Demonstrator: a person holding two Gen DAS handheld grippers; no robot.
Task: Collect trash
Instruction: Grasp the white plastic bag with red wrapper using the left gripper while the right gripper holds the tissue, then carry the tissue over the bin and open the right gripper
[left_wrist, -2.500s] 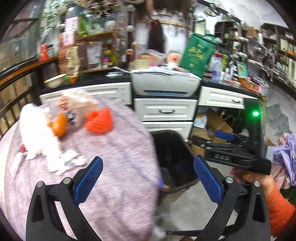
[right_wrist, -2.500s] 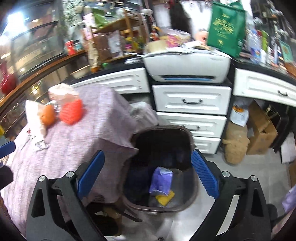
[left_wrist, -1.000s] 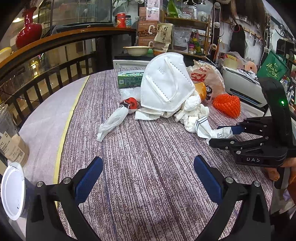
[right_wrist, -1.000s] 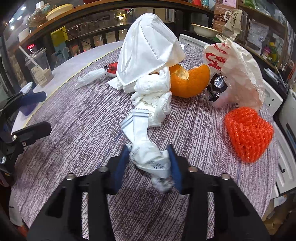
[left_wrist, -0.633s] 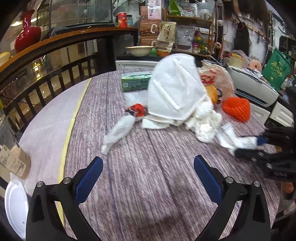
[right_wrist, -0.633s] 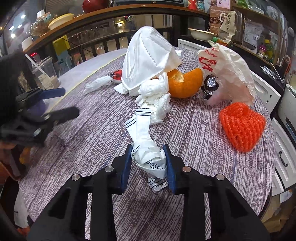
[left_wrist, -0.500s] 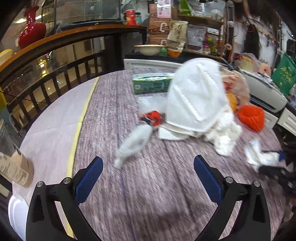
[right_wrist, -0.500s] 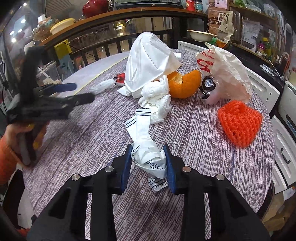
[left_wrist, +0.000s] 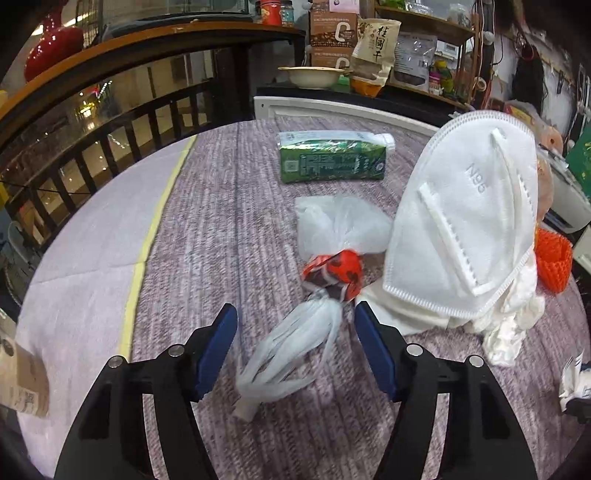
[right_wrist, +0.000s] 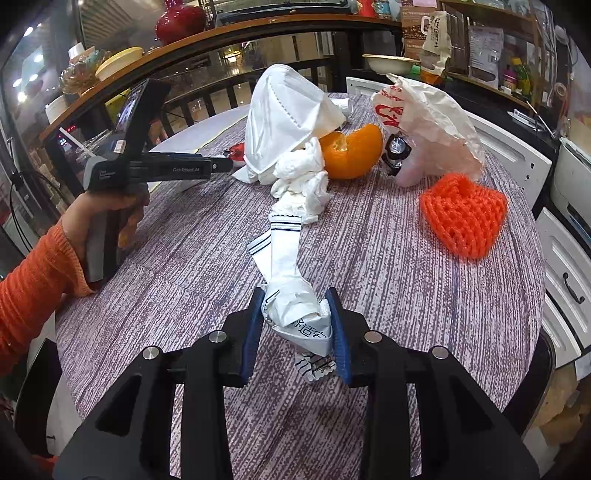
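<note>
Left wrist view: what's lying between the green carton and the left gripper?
In the left wrist view, a crumpled clear plastic bag lies below the green carton, then a red candy wrapper, whose twisted white plastic tail runs down between the left gripper's open fingers.

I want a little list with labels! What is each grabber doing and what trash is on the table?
left gripper: jaws just been closing, not yet pressing the twisted clear plastic bag lying between them
right gripper: shut on a crumpled white wrapper
pile: N95 mask, orange peel, orange foam net
further back: green carton, lying flat
surface: purple striped tablecloth
</note>
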